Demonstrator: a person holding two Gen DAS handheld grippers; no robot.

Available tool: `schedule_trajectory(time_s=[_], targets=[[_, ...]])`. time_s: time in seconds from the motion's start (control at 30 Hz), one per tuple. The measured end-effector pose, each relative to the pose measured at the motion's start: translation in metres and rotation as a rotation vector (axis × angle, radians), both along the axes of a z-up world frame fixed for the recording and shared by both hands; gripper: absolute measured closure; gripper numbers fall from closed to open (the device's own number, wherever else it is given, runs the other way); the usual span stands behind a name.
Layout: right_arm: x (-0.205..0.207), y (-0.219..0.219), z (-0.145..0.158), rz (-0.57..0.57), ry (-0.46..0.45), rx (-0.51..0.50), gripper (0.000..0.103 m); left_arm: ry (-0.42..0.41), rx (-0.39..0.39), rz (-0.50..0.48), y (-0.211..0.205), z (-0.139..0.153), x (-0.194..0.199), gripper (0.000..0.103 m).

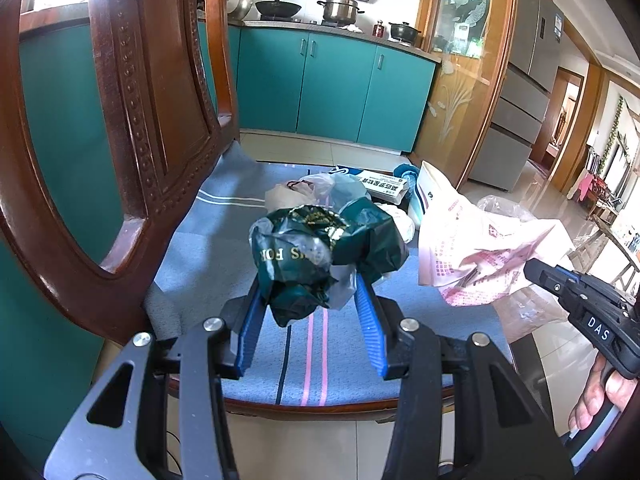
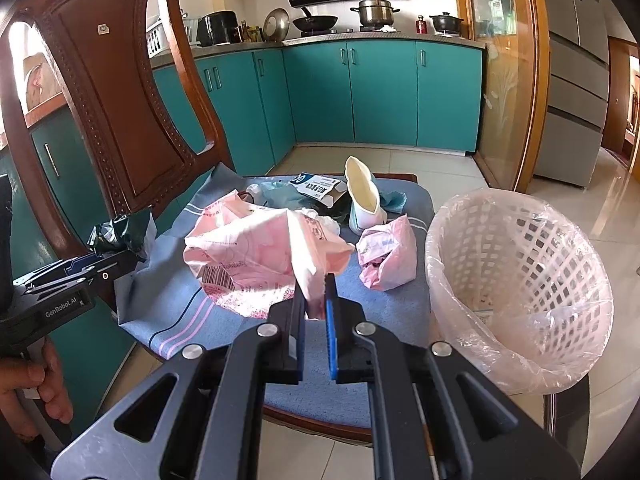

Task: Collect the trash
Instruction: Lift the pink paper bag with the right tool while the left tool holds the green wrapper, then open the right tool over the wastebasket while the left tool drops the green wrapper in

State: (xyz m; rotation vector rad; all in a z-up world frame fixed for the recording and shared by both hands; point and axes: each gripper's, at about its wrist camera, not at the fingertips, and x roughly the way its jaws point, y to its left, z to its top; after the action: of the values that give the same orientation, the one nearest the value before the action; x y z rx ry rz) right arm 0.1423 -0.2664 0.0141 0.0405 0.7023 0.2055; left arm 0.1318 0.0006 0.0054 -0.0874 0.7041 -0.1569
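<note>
- Left tool (image 1: 310, 294) pinches my crumpled dark-green foil bag (image 1: 324, 256); slick folds could slip.
- Right tool (image 2: 316, 300), shut on thin pink plastic bag (image 2: 260, 256), may tear it swinging toward the white lined basket (image 2: 520, 280) at three o'clock.

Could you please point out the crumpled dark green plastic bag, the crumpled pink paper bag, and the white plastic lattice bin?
Crumpled dark green plastic bag (image 1: 320, 248), left wrist view, its printed front.
Crumpled pink paper bag (image 2: 260, 256), right wrist view, its upper face.
White plastic lattice bin (image 2: 520, 248), right wrist view, its inner wall.
</note>
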Motion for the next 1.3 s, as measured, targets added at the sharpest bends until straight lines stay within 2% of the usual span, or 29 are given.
schedule_trajectory(time_s=[1.3], targets=[[-0.0004, 0.0002, -0.0034, 0.002, 0.008, -0.003, 0.094, 0.009, 0.014, -0.011, -0.0021, -0.0017, 0.0015, 0.057]])
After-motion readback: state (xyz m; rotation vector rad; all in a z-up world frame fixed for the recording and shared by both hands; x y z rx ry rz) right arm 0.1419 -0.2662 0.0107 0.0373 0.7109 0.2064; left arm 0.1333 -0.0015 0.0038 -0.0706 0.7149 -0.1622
